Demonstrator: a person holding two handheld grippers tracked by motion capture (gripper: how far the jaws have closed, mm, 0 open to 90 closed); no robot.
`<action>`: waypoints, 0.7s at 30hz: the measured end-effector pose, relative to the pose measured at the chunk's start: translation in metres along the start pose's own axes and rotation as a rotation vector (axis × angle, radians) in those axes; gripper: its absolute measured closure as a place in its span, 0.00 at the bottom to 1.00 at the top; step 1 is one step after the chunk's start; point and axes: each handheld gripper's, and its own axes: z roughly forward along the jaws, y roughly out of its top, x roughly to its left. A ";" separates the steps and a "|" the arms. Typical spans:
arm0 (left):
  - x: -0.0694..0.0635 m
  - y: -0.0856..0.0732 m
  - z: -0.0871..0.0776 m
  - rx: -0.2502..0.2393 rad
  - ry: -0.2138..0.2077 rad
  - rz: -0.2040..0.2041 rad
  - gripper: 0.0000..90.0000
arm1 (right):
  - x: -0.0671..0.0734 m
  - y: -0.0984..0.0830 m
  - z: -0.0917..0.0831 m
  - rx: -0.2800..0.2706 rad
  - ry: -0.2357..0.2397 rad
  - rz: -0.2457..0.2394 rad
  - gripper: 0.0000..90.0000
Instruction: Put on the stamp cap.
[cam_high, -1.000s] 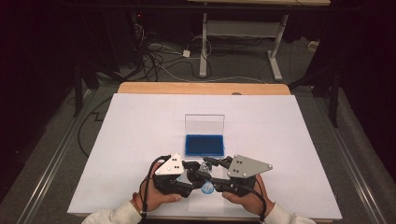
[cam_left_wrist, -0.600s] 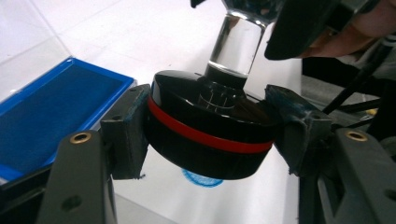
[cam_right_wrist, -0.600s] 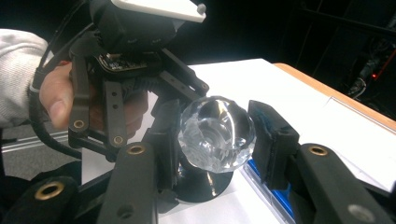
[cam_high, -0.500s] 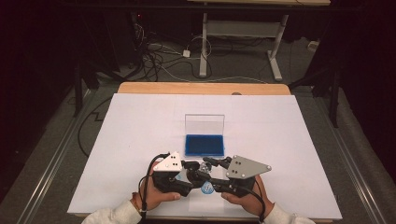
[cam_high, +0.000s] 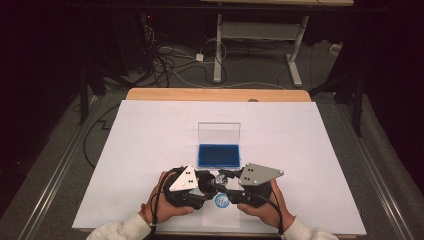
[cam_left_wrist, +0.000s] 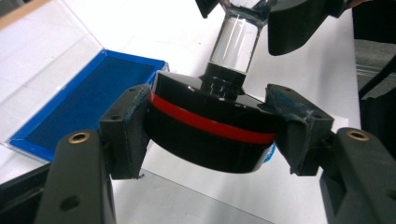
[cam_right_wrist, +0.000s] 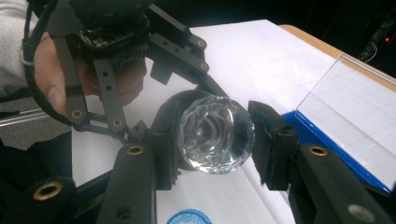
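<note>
A round stamp with a black base and a red band (cam_left_wrist: 210, 126) is held off the table, and my left gripper (cam_left_wrist: 210, 128) is shut on that base. Its clear crystal handle (cam_left_wrist: 236, 42) points away toward my right gripper (cam_left_wrist: 261, 9). In the right gripper view the faceted crystal knob (cam_right_wrist: 215, 133) sits between the pads of my right gripper (cam_right_wrist: 215, 140), which is shut on it. From above, the two grippers (cam_high: 205, 182) (cam_high: 223, 179) meet nose to nose over the stamp (cam_high: 214, 183) near the table's front edge.
A blue ink pad (cam_high: 218, 155) in a case with an upright clear lid (cam_high: 219, 133) lies just beyond the grippers. A round blue print (cam_high: 222, 200) marks the white sheet (cam_high: 150, 135) under the hands. Cables and table legs stand on the floor behind.
</note>
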 end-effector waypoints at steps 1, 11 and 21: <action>0.000 0.000 0.000 -0.008 -0.001 -0.002 0.37 | -0.001 0.000 -0.001 -0.005 0.005 0.006 0.63; -0.001 0.005 -0.010 -0.052 -0.003 -0.012 0.37 | -0.005 0.002 -0.008 -0.037 0.026 0.049 0.63; 0.000 0.006 -0.011 -0.035 -0.005 -0.022 0.37 | -0.004 0.000 -0.004 -0.016 0.010 0.051 0.64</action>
